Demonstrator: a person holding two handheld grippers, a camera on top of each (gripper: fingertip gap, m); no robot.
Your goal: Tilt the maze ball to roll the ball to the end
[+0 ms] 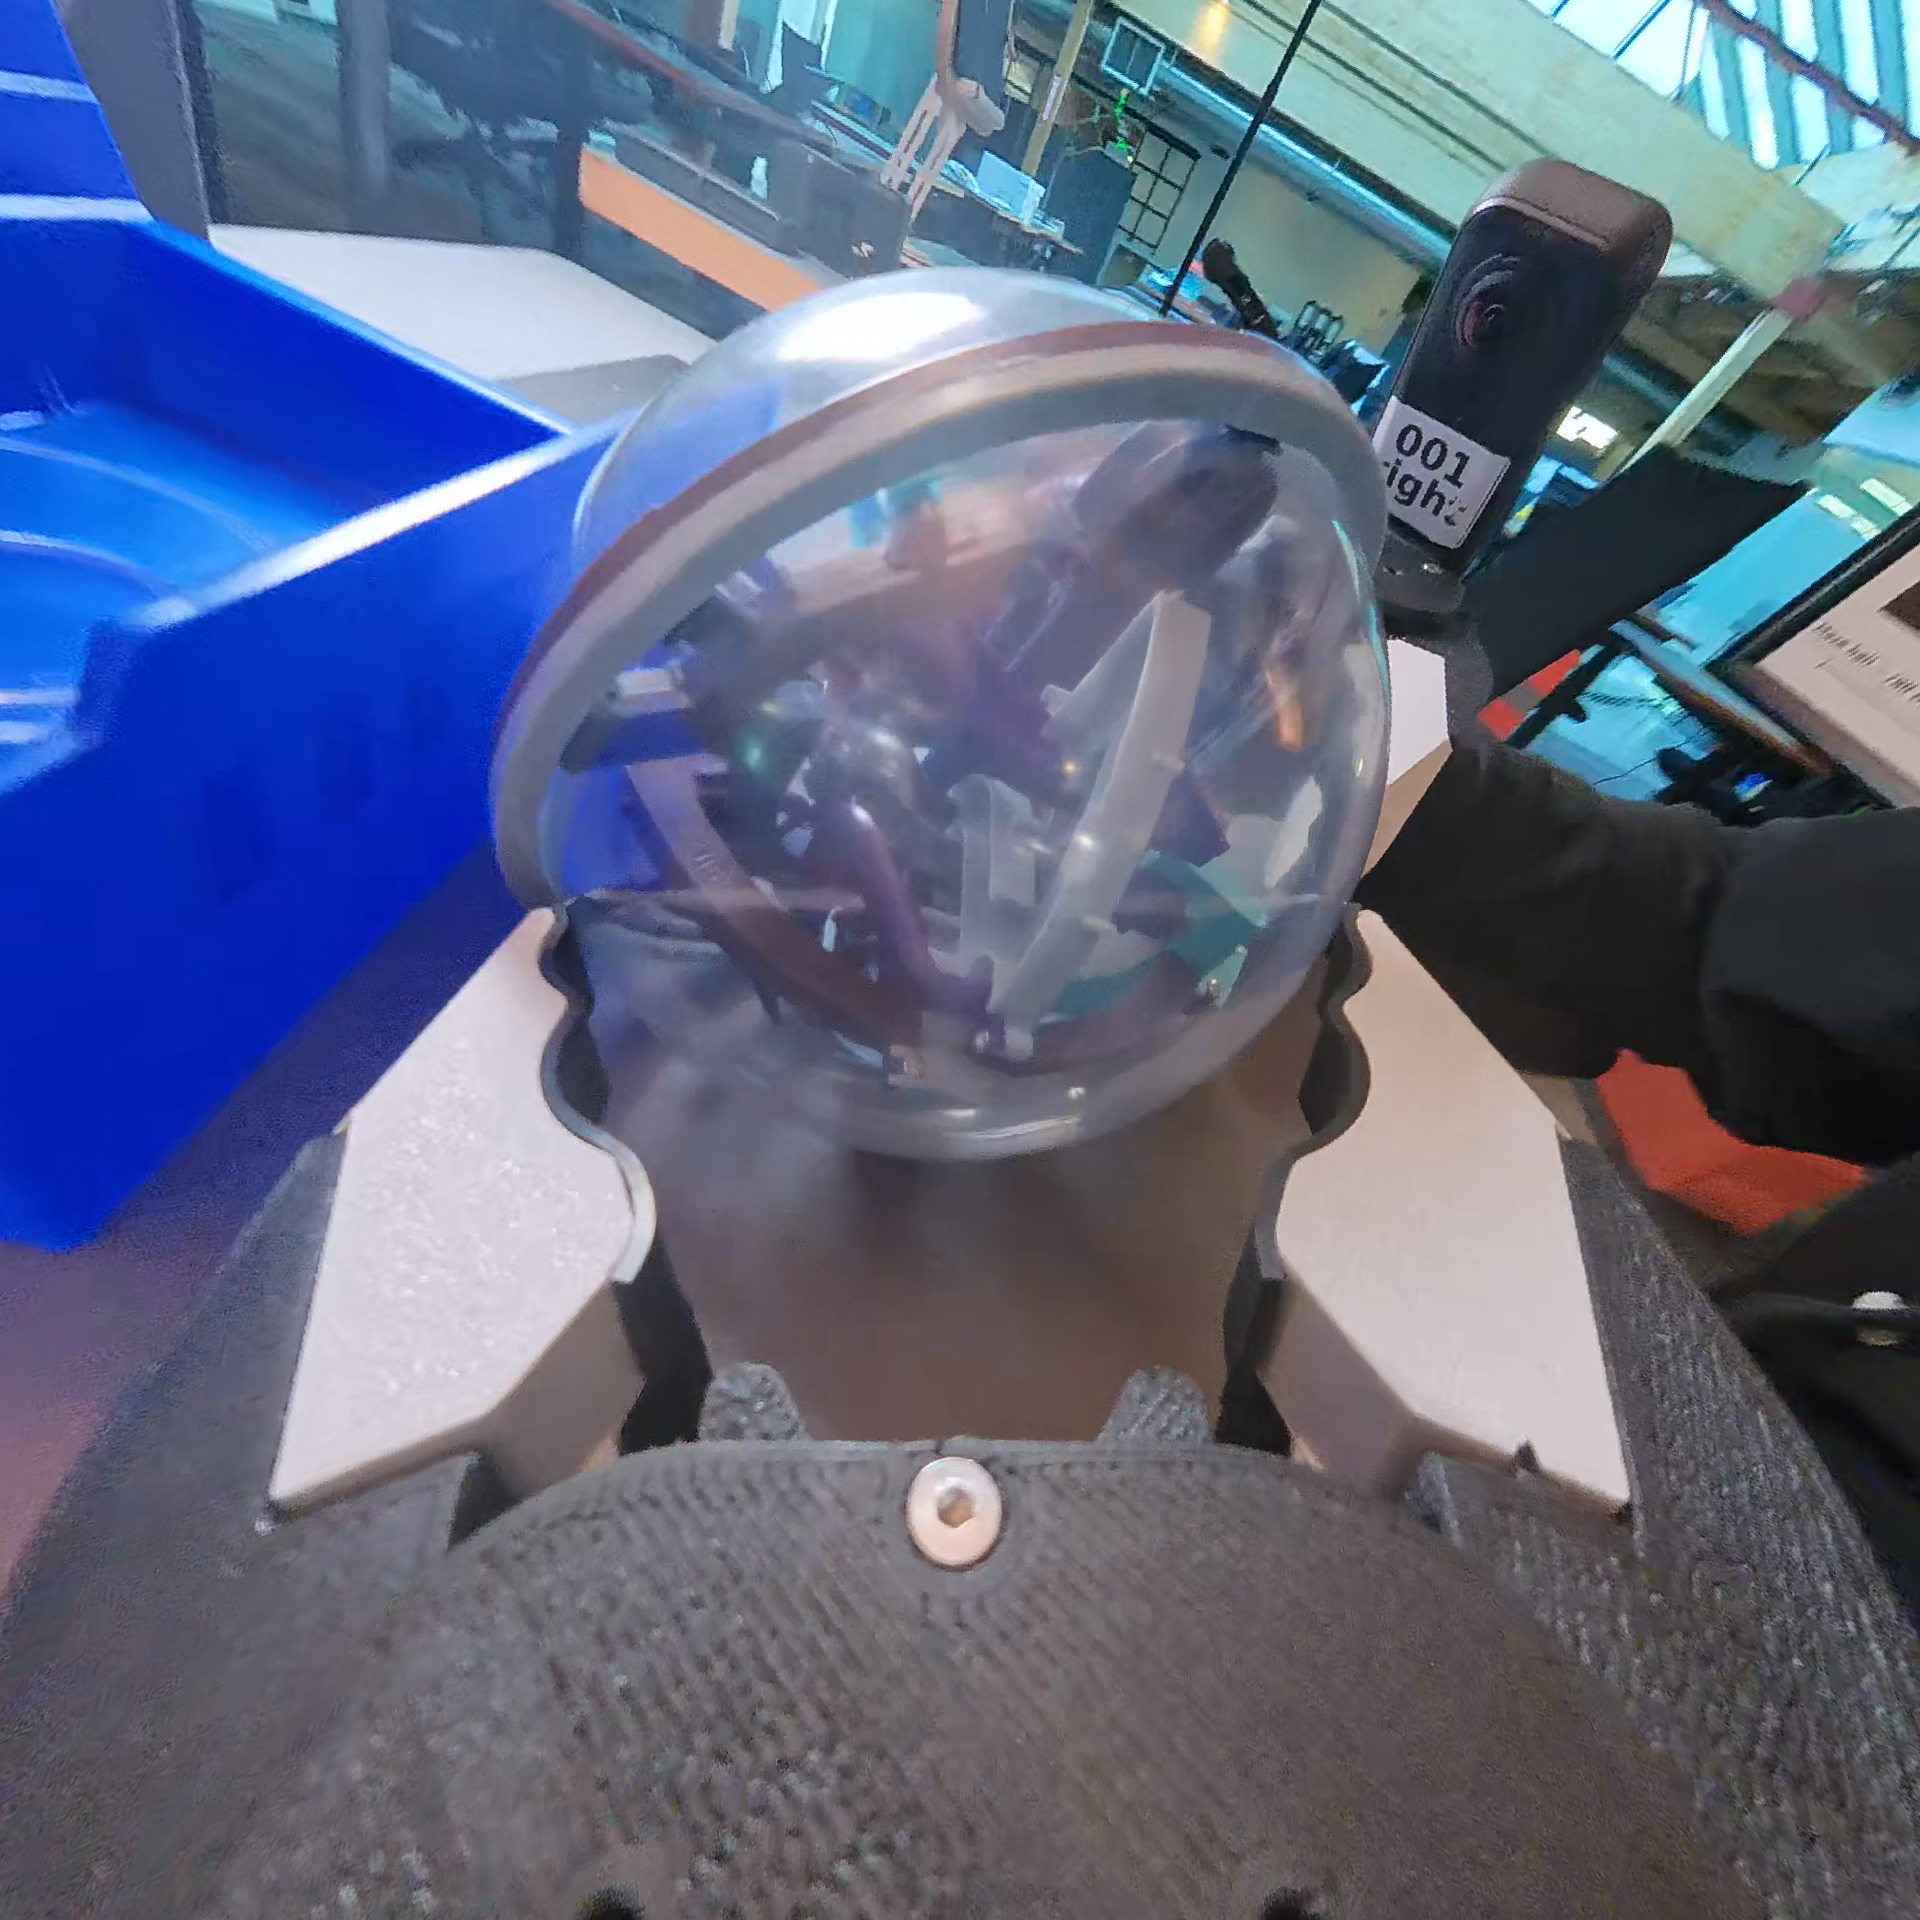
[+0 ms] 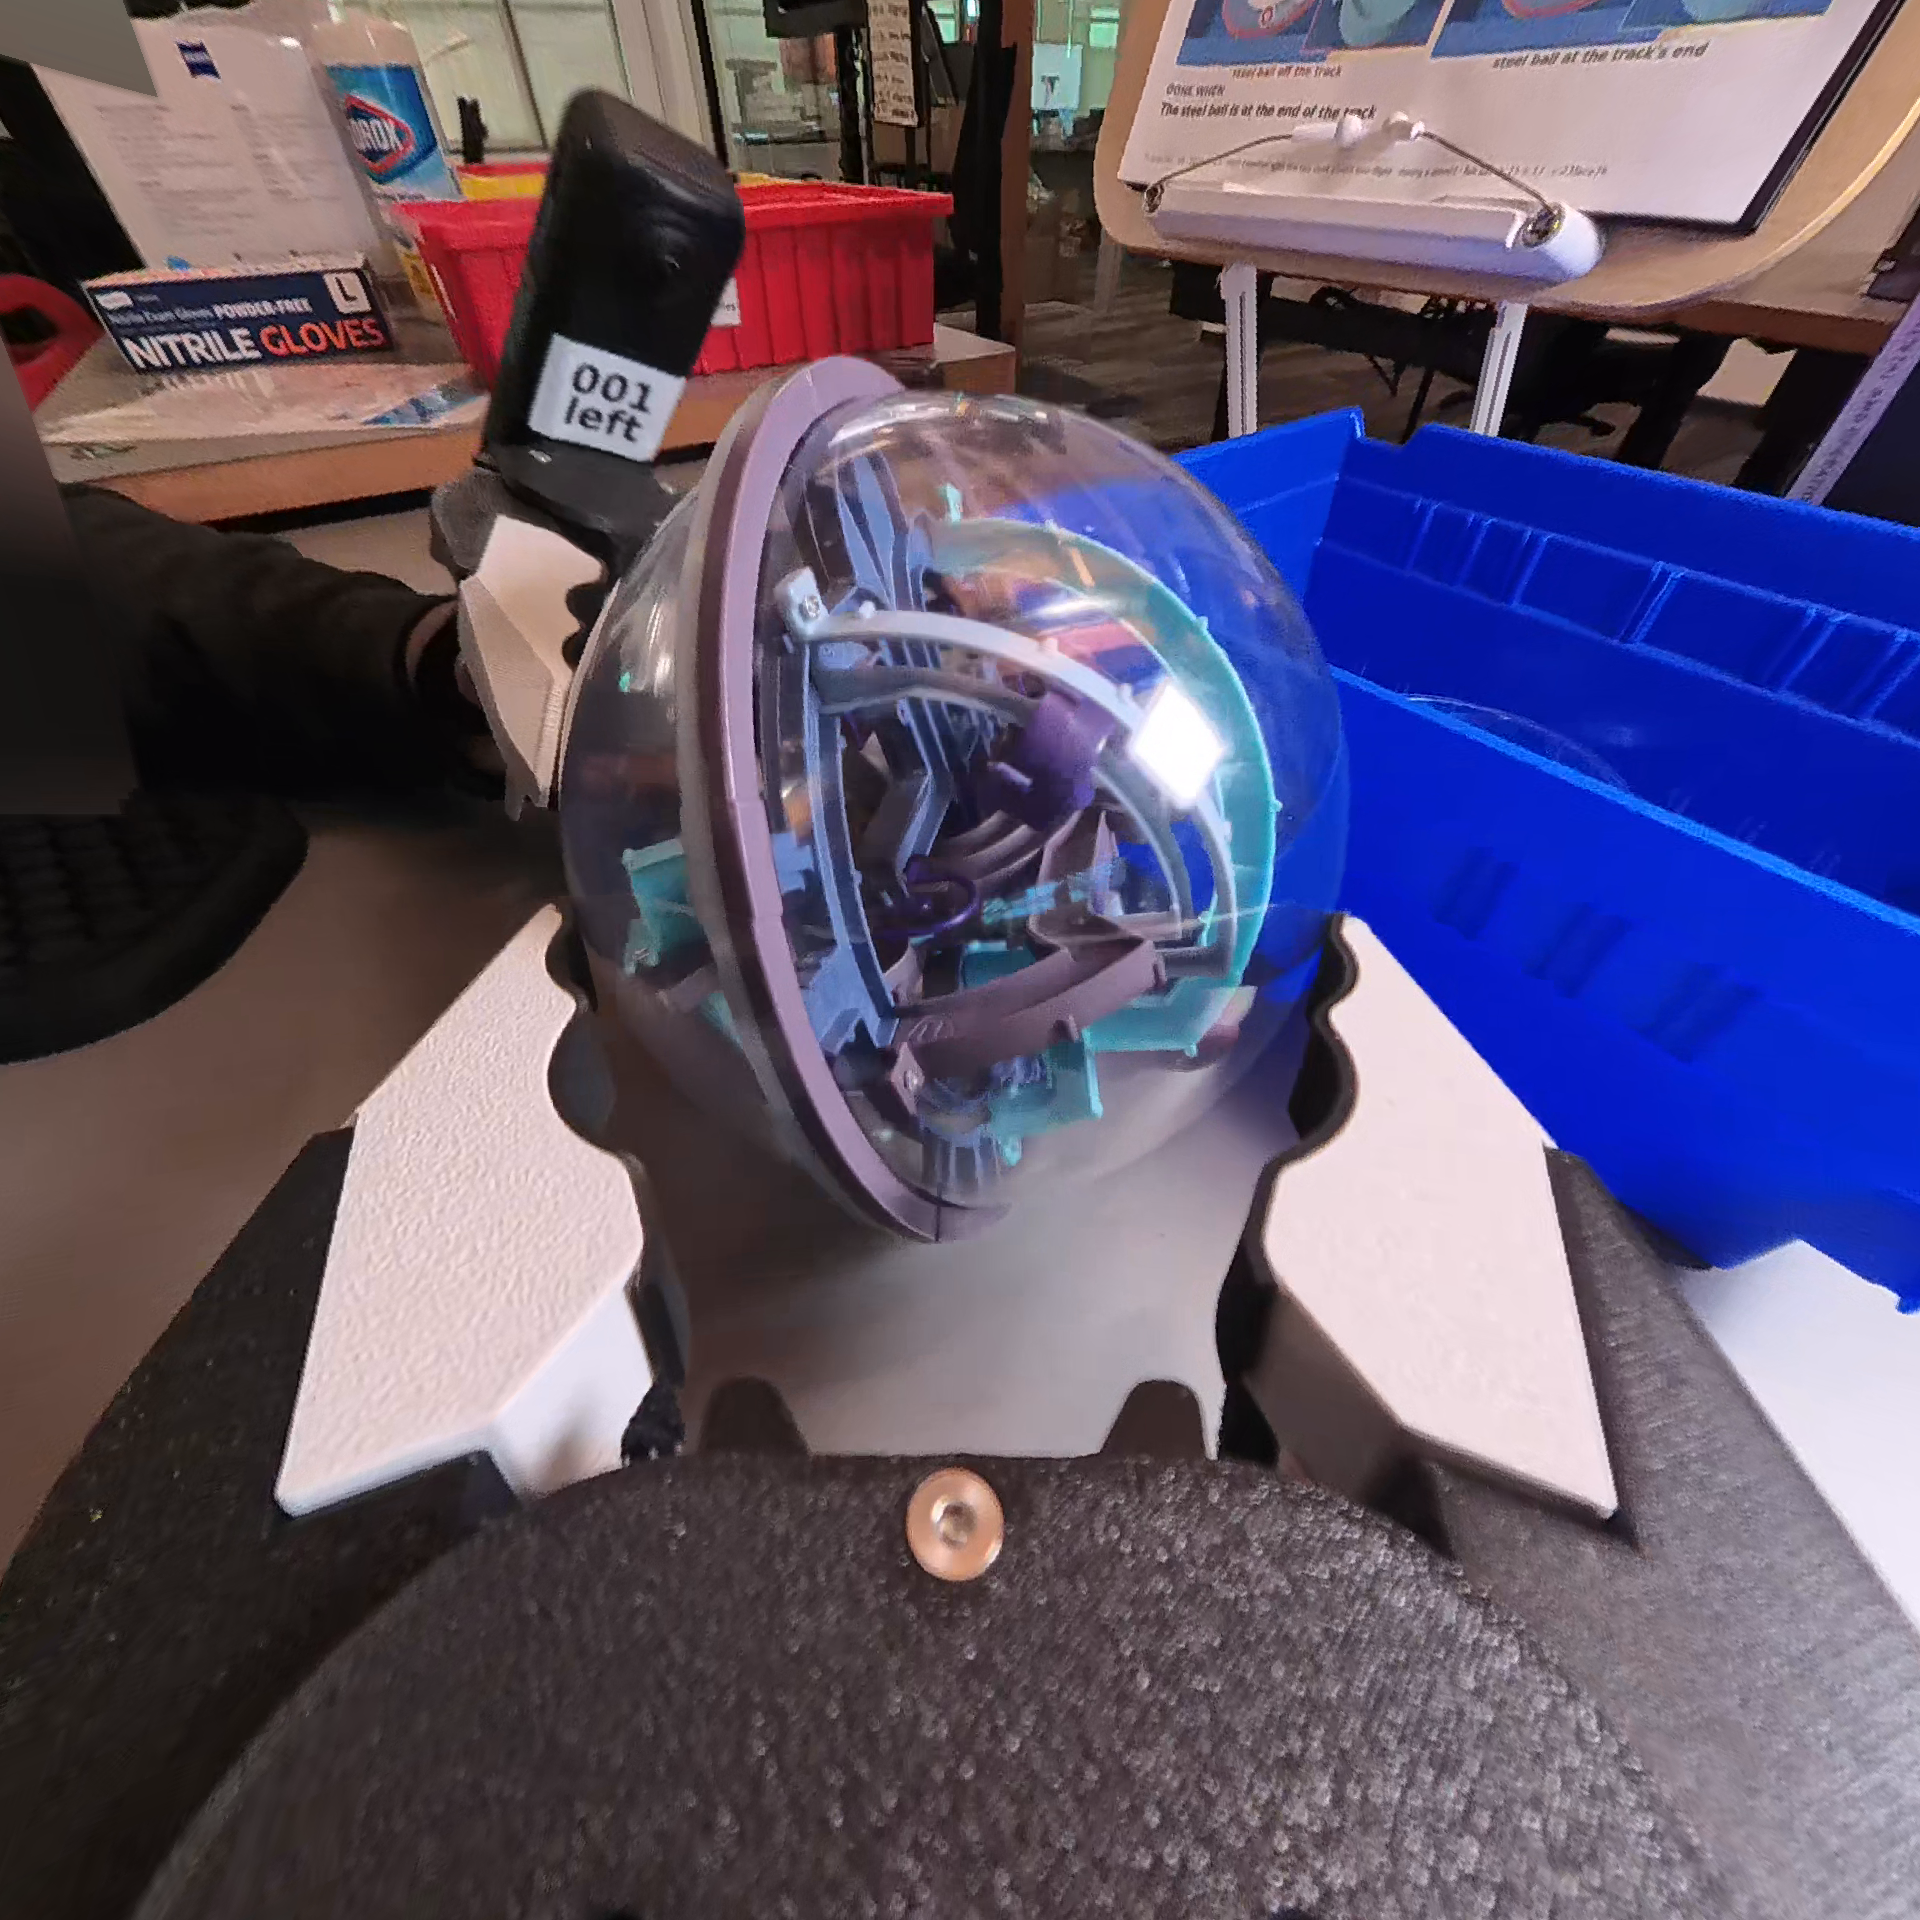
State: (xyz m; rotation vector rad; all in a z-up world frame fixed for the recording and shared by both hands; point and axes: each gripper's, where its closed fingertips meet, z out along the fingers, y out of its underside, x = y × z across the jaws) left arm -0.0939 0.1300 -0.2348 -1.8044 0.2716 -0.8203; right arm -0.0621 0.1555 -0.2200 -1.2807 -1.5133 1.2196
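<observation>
The maze ball (image 1: 935, 727) is a clear sphere with a grey seam ring and purple, teal and grey tracks inside. My left gripper (image 1: 951, 935) is shut on it, its white fingers (image 1: 468, 1195) pressing the lower sides. In the right wrist view the maze ball (image 2: 956, 790) sits the same way in my right gripper (image 2: 951, 935), also shut on it. The seam ring is tilted in both views. The left gripper's finger (image 2: 520, 665) touches the ball's far left side there. The picture is too blurred to pick out the small steel ball inside.
A blue plastic bin (image 1: 208, 675) stands close beside the ball; it is at the right in the right wrist view (image 2: 1662, 831). A black-gloved hand (image 1: 1610, 914) holds the other gripper. A red bin (image 2: 831, 270), a glove box (image 2: 239, 322) and an instruction board (image 2: 1455, 104) are behind.
</observation>
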